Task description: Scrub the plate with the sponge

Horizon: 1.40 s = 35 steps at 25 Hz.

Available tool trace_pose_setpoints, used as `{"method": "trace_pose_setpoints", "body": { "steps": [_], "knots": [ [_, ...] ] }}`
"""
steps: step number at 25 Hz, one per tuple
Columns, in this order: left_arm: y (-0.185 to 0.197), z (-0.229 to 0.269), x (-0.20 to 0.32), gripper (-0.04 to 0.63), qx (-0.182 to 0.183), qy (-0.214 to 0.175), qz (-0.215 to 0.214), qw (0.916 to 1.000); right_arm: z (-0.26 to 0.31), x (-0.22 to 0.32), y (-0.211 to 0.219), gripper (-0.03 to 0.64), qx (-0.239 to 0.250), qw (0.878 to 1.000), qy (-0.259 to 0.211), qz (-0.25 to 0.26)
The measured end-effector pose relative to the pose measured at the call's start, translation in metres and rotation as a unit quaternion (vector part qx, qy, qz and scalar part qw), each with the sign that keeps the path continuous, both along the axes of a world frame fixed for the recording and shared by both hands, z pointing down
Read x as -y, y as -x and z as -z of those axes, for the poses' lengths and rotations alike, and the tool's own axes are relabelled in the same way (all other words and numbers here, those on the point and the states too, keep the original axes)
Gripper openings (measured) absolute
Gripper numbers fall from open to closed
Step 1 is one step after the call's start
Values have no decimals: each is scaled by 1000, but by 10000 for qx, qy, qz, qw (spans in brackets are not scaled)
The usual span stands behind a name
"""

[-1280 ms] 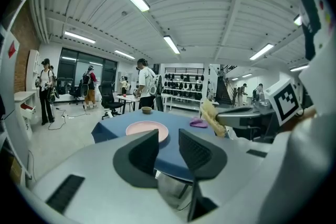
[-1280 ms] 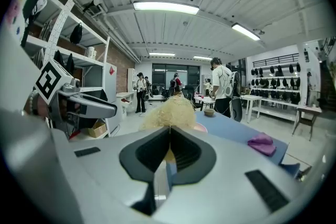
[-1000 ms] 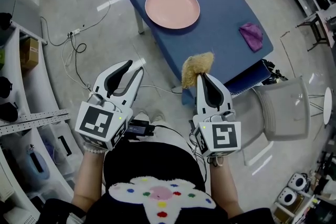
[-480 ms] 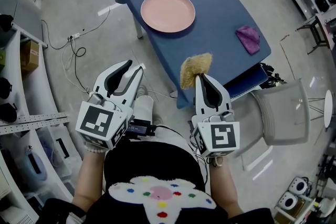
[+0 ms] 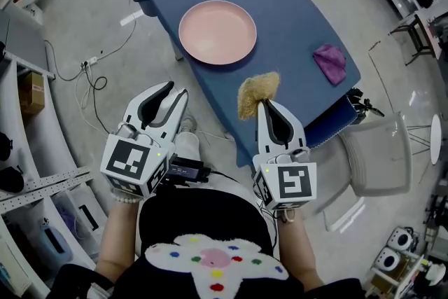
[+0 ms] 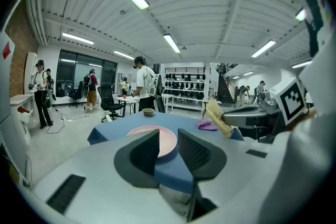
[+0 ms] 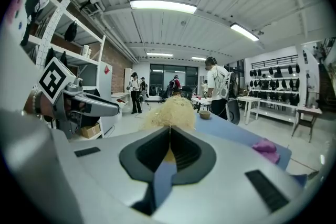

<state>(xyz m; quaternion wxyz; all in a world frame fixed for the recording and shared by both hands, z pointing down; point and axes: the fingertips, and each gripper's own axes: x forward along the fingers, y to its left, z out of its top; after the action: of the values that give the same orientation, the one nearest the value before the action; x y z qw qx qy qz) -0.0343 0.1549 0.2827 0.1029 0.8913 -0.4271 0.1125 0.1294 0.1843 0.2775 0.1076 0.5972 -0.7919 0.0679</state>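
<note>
Your right hand-held gripper (image 5: 265,106) clenches the tan fibrous sponge (image 5: 255,93); left hand-held gripper (image 5: 171,92) released, short of the round pink plate (image 5: 218,32).

A: What does the plate (image 5: 218,32) look like?
B: Round, pale pink, with a shallow raised rim. It lies flat and right side up on the blue table (image 5: 294,17), towards the left side, with nothing on it.
A: And the sponge (image 5: 256,93)?
B: Tan and shaggy, a loose fibrous clump. It is off the table, pinched at its lower end between the closed fingers (image 7: 152,152) of the right gripper (image 5: 264,103), and most of it sticks out past the tips.
A: Is it near the plate?
B: No, well apart. From the head view it shows against the table's near edge.
</note>
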Motion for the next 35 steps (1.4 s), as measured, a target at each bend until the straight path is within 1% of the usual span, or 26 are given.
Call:
{"method": "trace_pose_setpoints", "body": {
  "steps": [3,7,12,21,27,35],
  "knots": [
    [1,-4,30,110,-14,120,-119,9999,2,26,4,14,12,10000,32,-74],
    [1,-13,67,110,26,261,-307,9992,-1,58,4,14,-121,9993,197,-297],
    [5,-18,114,110,74,428,-495,9978,-8,97,10,13,-142,9990,247,-352],
    [10,-45,189,110,100,817,-785,9935,-26,162,20,13,-241,9961,556,-634],
    [14,-67,219,110,96,1074,-908,9900,-38,195,28,14,-362,9945,693,-700],
    [13,-93,232,110,138,1358,-1007,9855,-61,209,32,13,-458,9912,989,-752]
  ]
}}
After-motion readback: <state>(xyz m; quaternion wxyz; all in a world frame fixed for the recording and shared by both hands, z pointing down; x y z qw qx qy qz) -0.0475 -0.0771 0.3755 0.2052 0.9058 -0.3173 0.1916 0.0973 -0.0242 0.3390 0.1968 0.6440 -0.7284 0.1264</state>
